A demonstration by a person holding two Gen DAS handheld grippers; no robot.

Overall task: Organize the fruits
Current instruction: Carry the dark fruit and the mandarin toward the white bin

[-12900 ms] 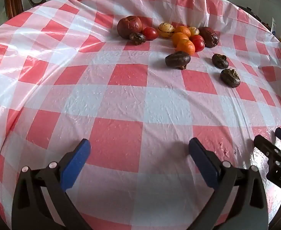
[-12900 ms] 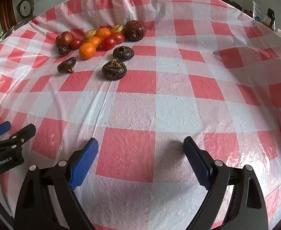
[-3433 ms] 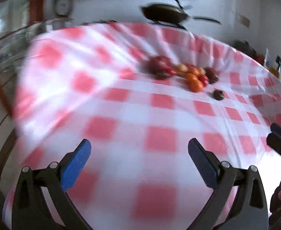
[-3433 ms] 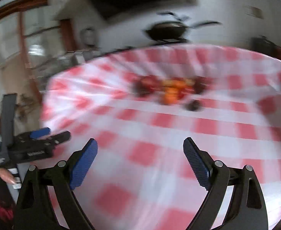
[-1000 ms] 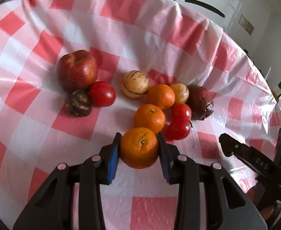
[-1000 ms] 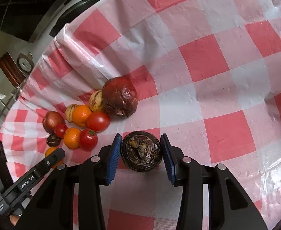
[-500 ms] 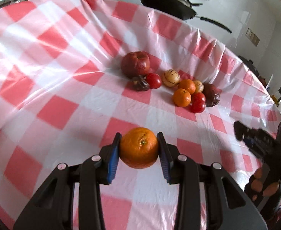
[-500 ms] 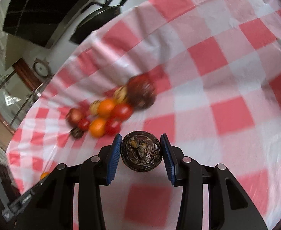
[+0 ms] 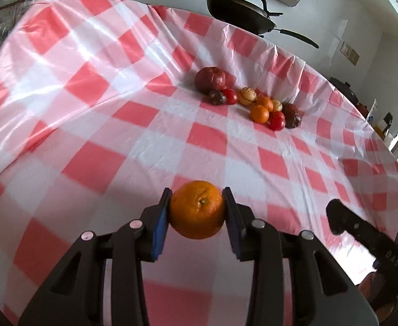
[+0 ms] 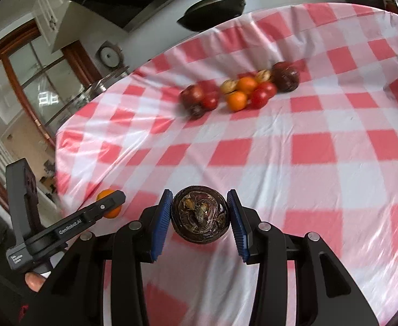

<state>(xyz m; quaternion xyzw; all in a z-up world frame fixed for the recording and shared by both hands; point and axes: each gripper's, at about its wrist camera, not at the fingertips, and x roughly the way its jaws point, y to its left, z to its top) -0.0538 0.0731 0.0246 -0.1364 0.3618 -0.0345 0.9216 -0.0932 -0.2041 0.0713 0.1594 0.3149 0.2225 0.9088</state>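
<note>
Left wrist: tilted-down left hand-held gripper (image 9: 197, 210) around orange (image 9: 197, 209).

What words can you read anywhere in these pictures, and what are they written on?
"GenRobot.AI": on the arm of the left gripper, seen from the right wrist.
"DAS": on the right gripper's arm, upside down, cut off.
Small white label at the left gripper's base: too small to read.
</note>
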